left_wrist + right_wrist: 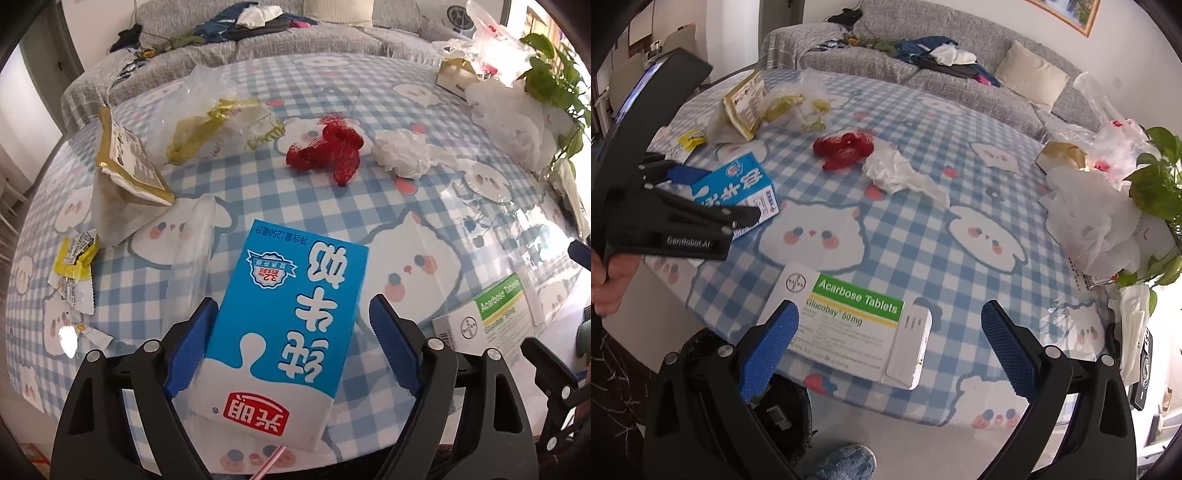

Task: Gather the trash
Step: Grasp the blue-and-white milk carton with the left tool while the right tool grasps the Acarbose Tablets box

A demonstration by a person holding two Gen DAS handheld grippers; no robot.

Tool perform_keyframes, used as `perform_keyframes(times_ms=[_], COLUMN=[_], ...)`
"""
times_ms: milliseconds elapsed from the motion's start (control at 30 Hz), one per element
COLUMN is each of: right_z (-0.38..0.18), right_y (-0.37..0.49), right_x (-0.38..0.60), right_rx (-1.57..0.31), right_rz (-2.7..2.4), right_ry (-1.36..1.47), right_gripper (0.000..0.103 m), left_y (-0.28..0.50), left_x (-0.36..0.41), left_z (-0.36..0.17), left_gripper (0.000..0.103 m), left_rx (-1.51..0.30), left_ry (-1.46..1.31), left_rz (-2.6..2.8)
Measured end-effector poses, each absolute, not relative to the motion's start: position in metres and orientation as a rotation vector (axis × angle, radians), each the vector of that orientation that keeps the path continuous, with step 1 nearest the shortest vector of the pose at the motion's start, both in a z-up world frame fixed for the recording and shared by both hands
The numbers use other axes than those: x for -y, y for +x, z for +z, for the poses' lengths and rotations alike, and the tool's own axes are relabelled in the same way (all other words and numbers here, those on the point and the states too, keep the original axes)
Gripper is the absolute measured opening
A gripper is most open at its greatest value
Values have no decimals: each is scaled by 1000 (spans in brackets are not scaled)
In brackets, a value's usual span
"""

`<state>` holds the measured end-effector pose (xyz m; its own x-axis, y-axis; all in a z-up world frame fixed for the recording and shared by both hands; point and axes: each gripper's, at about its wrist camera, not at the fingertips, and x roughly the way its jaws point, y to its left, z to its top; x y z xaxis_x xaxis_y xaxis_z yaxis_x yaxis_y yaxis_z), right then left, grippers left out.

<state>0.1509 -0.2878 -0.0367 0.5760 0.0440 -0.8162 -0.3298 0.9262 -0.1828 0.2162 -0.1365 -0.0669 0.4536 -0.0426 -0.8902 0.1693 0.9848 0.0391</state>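
Milk carton: the blue-and-white milk carton lies flat on the desk near its front edge, broad printed face up. Its long axis runs from the near edge toward the middle of the desk, leaning slightly right at the far end; the red logo end is nearest the edge. It is a smooth, glossy, rectangular box of coated card with crisp corners.
Left hand-held gripper: the left hand-held gripper straddles the carton with its jaws apart. The left blue pad sits against the carton's side, while the right pad stands clear of it, so there is no grip yet.
Right hand-held gripper: the right hand-held gripper hangs wide open over the tablet box, clamping nothing.
Tablet box: flat white card with a green band, lying at the desk's front edge, well to the right of the carton.
Desk cover: shiny blue-and-white checked cloth printed with cartoon faces.
Other litter: a crumpled red net, a wadded white tissue, clear film with yellow-green wrapper, a gold-edged packet and torn yellow sachets at the left.
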Motion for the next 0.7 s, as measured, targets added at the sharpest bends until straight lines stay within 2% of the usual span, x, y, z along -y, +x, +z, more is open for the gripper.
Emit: perform_keyframes(times_ms=[100, 333, 700], right_z=[-37, -35, -45], right_y=[150, 152, 166], right_x=[287, 281, 262], right_rx=[-944, -986, -1111], right_rz=[263, 361, 576], right_ry=[-346, -454, -677], right_gripper=[95, 95, 95], left_y=[217, 214, 139], left_x=[136, 137, 78], left_z=[-69, -65, -35], left_gripper=[73, 66, 65], left_rx=[-1098, -1095, -1063], left_ry=[136, 125, -10], left_rz=[-127, -127, -32])
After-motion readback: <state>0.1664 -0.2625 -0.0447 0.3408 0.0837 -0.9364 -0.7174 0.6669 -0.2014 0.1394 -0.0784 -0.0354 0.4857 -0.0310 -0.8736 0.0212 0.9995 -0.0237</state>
